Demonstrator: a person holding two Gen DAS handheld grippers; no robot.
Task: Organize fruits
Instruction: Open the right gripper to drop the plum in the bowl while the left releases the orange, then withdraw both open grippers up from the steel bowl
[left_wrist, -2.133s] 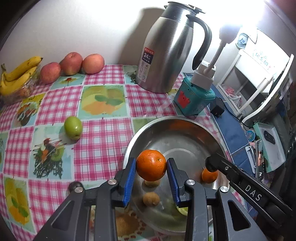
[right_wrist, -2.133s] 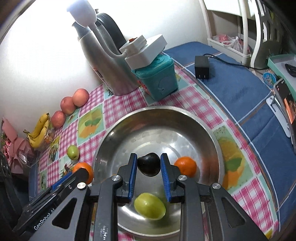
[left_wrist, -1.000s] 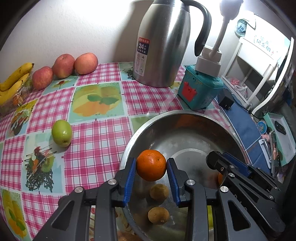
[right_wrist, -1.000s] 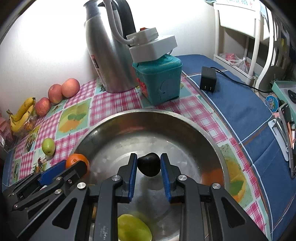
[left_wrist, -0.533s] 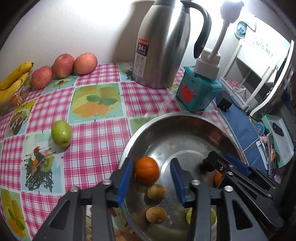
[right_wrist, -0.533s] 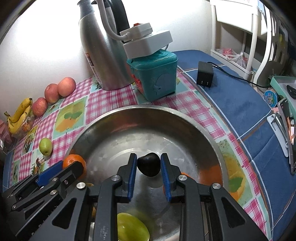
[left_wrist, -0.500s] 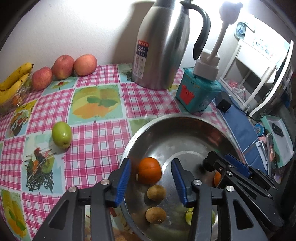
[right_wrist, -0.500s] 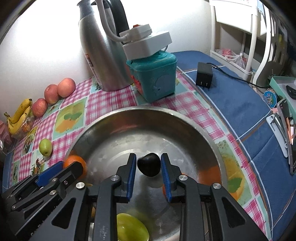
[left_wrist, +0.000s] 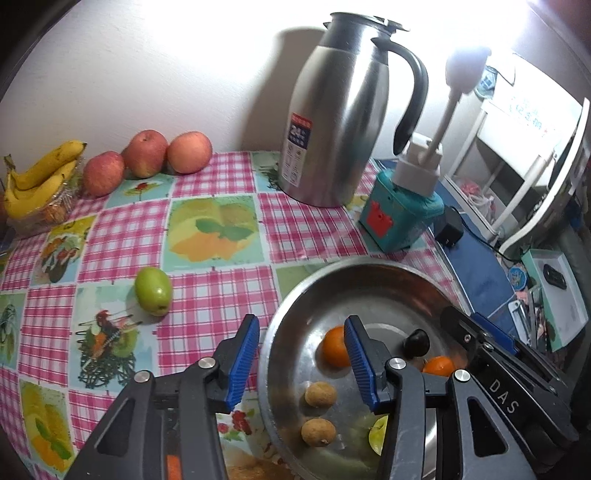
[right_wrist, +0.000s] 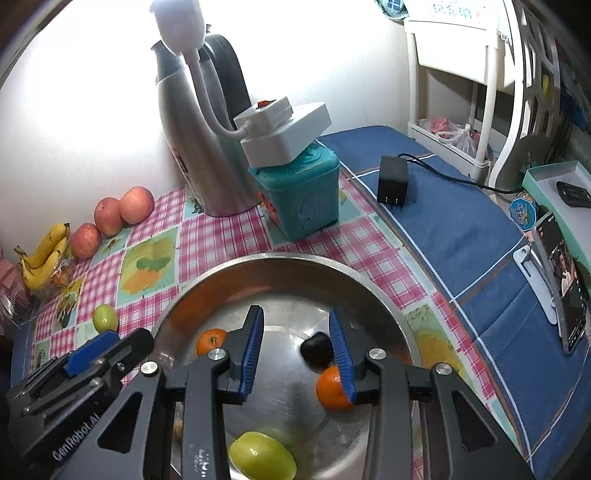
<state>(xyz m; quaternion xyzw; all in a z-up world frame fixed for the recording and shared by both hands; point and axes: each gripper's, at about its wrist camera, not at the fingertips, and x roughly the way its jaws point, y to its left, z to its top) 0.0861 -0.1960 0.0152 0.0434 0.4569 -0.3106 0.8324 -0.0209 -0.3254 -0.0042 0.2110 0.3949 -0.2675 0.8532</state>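
A steel bowl (left_wrist: 275, 343) (right_wrist: 280, 258) holds several fruits. The orange (left_wrist: 332, 350) (right_wrist: 210, 341) lies loose on its bottom, partly behind one finger of my left gripper (left_wrist: 301, 354), whose jaws are opening with nothing between them. The dark round fruit (right_wrist: 317, 349) (left_wrist: 416, 341) rests in the bowl beside a second orange (right_wrist: 330, 391) (left_wrist: 437, 365), below my right gripper (right_wrist: 297, 350); its jaws are opening too and the pads touch nothing. Two small brown fruits (left_wrist: 320, 394) and a green fruit (right_wrist: 262, 458) also lie in the bowl.
A green apple (left_wrist: 153, 290) lies on the checked tablecloth left of the bowl. Three red apples (left_wrist: 144, 147) and bananas (left_wrist: 40, 177) sit along the back wall. A steel thermos jug (left_wrist: 343, 110) and a teal box (left_wrist: 402, 218) stand behind the bowl.
Both grippers went from shut to open. The orange dropped from the left one and the dark fruit from the right one into the bowl. Both grippers rose a little.
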